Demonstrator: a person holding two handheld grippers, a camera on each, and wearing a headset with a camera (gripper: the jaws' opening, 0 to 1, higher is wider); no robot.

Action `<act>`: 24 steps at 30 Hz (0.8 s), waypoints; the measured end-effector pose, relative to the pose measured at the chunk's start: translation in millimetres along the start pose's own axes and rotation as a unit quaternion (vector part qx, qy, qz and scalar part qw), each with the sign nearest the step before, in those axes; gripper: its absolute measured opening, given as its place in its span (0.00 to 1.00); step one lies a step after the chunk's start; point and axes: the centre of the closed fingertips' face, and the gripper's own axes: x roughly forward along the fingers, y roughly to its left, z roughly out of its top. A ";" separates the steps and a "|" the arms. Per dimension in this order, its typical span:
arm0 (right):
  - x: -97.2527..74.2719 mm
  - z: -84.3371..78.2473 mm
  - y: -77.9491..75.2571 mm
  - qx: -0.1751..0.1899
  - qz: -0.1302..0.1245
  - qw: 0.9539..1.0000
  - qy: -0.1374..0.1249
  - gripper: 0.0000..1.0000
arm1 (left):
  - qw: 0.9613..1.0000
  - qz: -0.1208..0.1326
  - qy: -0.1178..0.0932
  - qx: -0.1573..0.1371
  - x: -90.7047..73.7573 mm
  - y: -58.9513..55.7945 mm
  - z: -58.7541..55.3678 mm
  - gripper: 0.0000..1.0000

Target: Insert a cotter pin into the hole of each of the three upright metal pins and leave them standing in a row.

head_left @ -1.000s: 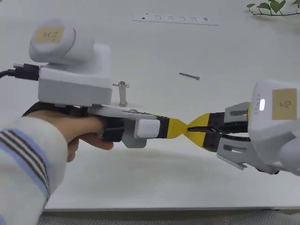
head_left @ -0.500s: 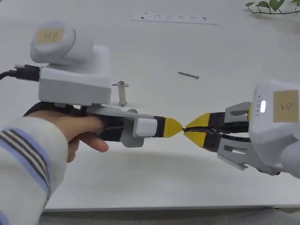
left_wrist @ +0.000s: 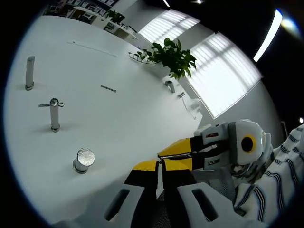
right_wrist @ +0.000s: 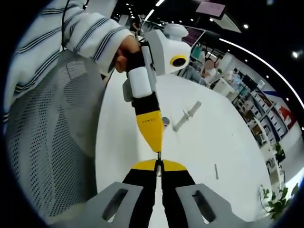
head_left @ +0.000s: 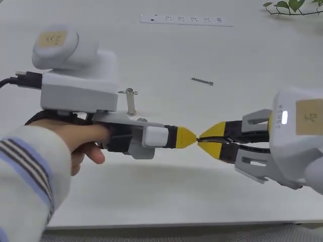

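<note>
White counter (head_left: 242, 60) spreads wide in the head view, with a plant (head_left: 292, 6) at its far corner. A hand (head_left: 75, 143) holds the left gripper (head_left: 187, 137) level, nose to nose with the right gripper (head_left: 202, 139) above the near edge. Both pairs of jaws are closed, their yellow tips all but touching. A dark sliver sits where they meet, too small to name. Behind the left gripper stands the fitted pin (head_left: 130, 101), with a cotter pin through its head. A loose cotter pin (head_left: 202, 81) lies well beyond it.

In the left gripper view, the left gripper (left_wrist: 160, 165) has its jaws pressed together, and the right gripper (left_wrist: 167, 156) comes in from the right to meet them. Three pins stand in a row: the bare pin (left_wrist: 30, 72) farthest, the fitted pin (left_wrist: 54, 114) in the middle, and the near pin (left_wrist: 83, 160), seen almost end-on. The loose cotter pin (left_wrist: 108, 88) lies flat past them.

In the right gripper view, the right gripper (right_wrist: 158, 164) is closed to a slit, and the left gripper (right_wrist: 156, 146) points down at it. Whether either grips anything I cannot tell. The near pin (right_wrist: 165, 121), the fitted pin (right_wrist: 186, 115) and the loose cotter pin (right_wrist: 216, 171) lie beyond.

A cotter pin is probably light, stiff, slippery wire, so it should be pinched by its looped head, leaving the legs free. The upright pins would likely tip easily, so hold the shaft low.
</note>
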 end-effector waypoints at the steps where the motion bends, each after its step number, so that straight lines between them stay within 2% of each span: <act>1: 0.3 0.0 1.3 0.000 0.003 1.000 0.000 0.02 | 1.000 0.001 0.000 0.001 -0.2 0.2 0.0 0.01; 8: 0.5 0.9 2.9 -0.004 0.010 1.000 -0.005 0.03 | 1.000 0.000 0.001 0.000 -1.8 0.6 -0.7 0.01; 16: 1.1 2.4 4.4 0.002 0.019 1.000 -0.011 0.04 | 1.000 0.001 0.005 0.016 -3.6 1.0 -2.1 0.00; 17: 1.0 2.1 3.1 0.002 0.017 1.000 -0.010 0.04 | 1.000 0.006 0.004 0.029 -4.7 3.6 -1.1 0.00; 18: 1.0 2.4 2.7 0.001 0.016 1.000 -0.011 0.04 | 1.000 0.004 0.006 0.023 -5.5 1.9 -1.9 0.00; 20: 0.8 1.8 3.1 0.007 0.023 1.000 -0.013 0.04 | 0.999 0.005 0.003 0.033 -7.3 2.2 -1.0 0.00; 24: 0.8 -0.1 2.0 0.010 0.018 1.000 -0.012 0.04 | 1.000 0.004 0.000 0.023 -8.9 3.0 -0.5 0.00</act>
